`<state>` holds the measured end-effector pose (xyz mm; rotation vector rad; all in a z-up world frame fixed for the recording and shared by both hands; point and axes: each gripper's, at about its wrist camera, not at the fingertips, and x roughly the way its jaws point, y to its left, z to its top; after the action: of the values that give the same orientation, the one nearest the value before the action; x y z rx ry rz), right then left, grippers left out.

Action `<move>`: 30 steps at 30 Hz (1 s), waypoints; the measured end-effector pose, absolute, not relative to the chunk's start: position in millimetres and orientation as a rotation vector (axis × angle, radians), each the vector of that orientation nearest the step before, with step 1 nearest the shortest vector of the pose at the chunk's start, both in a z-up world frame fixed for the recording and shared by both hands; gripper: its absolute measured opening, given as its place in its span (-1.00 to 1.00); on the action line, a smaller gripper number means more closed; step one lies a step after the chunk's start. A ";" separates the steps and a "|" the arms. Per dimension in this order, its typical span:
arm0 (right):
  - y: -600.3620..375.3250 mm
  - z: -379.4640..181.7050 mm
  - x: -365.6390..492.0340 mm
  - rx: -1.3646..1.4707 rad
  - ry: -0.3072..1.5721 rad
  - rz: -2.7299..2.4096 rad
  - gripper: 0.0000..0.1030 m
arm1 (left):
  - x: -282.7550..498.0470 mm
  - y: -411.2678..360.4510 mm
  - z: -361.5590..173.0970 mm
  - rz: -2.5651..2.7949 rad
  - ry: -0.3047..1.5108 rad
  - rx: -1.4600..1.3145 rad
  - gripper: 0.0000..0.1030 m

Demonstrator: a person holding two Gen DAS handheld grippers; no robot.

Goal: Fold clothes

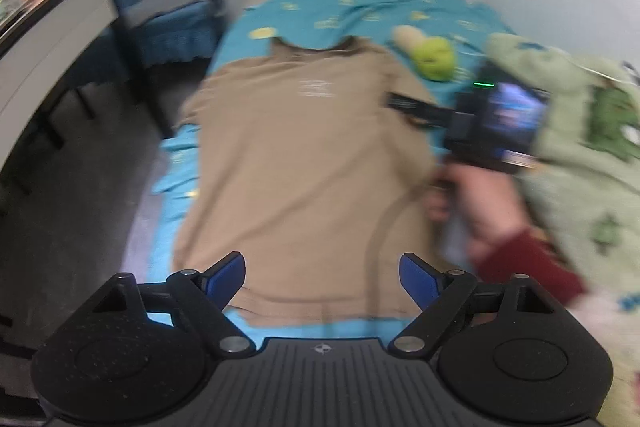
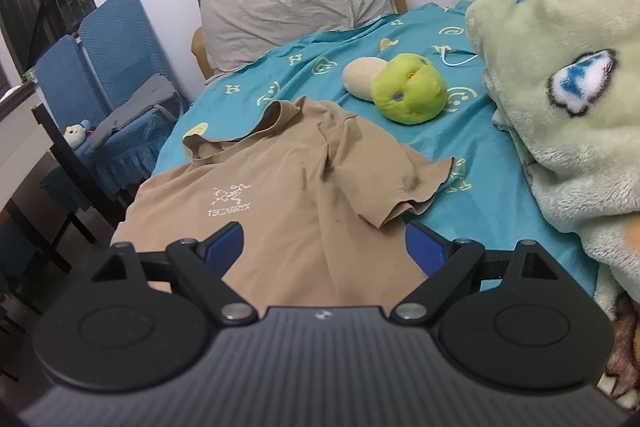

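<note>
A tan polo shirt [image 1: 304, 163] lies face up and lengthwise on the teal bed sheet [image 1: 360, 11], collar toward the pillow. My left gripper [image 1: 322, 277] is open above the shirt's bottom hem, holding nothing. In the right wrist view the same shirt [image 2: 280, 195] shows its white chest logo, with its right sleeve [image 2: 404, 179] crumpled on the sheet. My right gripper [image 2: 324, 247] is open just above the shirt near that sleeve, holding nothing. In the left wrist view the right gripper's body [image 1: 496, 123] and the hand holding it sit at the shirt's right edge.
A green and cream plush toy [image 2: 404, 89] lies beyond the shirt. A pale green fleece blanket [image 2: 568, 99] is heaped on the right. A grey pillow [image 2: 292, 7] stands at the headboard. Blue chairs [image 2: 104, 75] and a desk [image 1: 52, 39] stand left of the bed.
</note>
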<state>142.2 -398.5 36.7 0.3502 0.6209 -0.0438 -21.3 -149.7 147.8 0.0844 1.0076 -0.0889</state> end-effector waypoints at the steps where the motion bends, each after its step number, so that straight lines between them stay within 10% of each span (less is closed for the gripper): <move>1: -399.8 36.3 142.6 0.355 0.622 -0.047 0.74 | -26.5 -161.9 152.6 -0.112 1.008 0.097 0.70; 24: -417.6 37.3 144.3 0.430 0.629 -0.069 0.74 | 9.7 -84.5 66.5 -0.109 1.065 0.088 0.75; 30: -419.8 38.2 142.2 0.428 0.626 -0.077 0.74 | 41.5 -30.1 4.1 -0.143 1.118 0.226 0.49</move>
<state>142.2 -419.8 38.2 0.4277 0.6260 -0.0774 41.5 -30.1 4.1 0.2258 1.1179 -0.1435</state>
